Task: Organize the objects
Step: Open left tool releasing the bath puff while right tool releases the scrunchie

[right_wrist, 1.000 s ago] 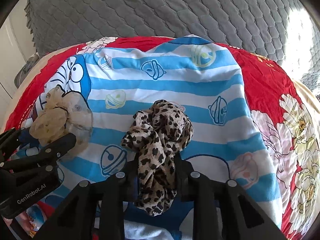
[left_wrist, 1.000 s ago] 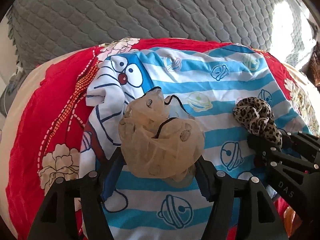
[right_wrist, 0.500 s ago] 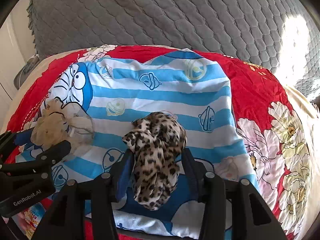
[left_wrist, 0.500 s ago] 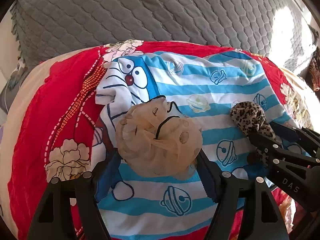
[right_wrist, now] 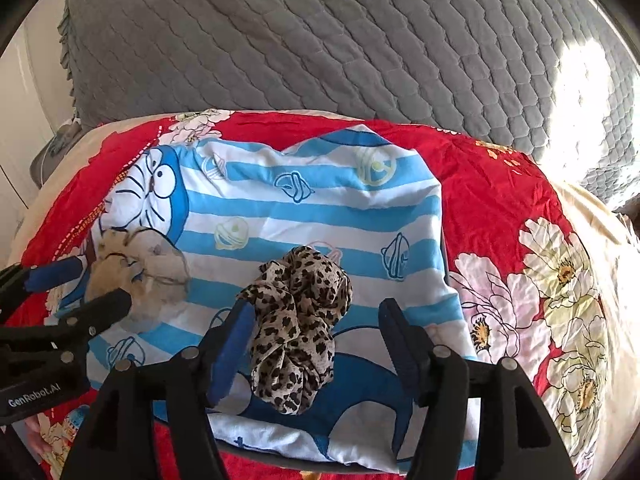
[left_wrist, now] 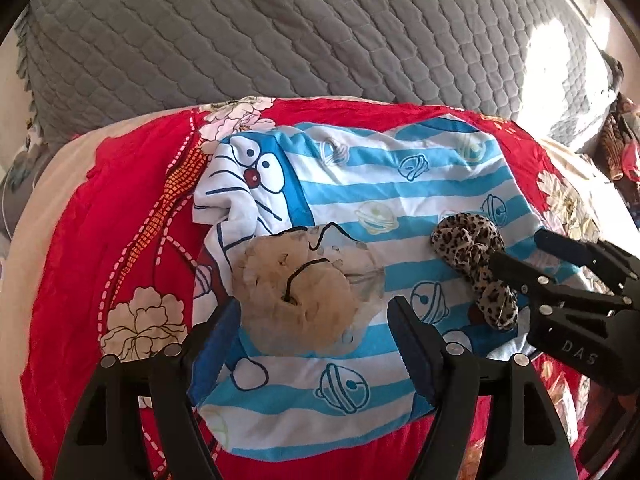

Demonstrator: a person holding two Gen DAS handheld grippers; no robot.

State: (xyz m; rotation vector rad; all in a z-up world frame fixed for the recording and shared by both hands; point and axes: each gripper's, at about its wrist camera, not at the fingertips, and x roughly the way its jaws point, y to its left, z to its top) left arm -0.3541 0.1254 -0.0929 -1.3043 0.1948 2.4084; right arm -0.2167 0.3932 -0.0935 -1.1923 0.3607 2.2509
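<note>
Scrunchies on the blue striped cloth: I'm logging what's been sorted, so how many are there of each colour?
Leopard-print scrunchie: 1
Beige sheer scrunchie: 1
Total: 2, both lying on the blue striped cloth, each between the open fingers of a hand-held gripper.

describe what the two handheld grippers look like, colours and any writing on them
Both are matte black plastic with angular, strut-like frames and round silver screw heads at the joints. The left gripper has jaws lined with ridged blue pads, and its body reads "GenRobot.AI" in white, seen from the right wrist view. The right gripper has the same blue-lined jaws and carries embossed "DAS" lettering on its side. No cables or sleeves show.
</note>
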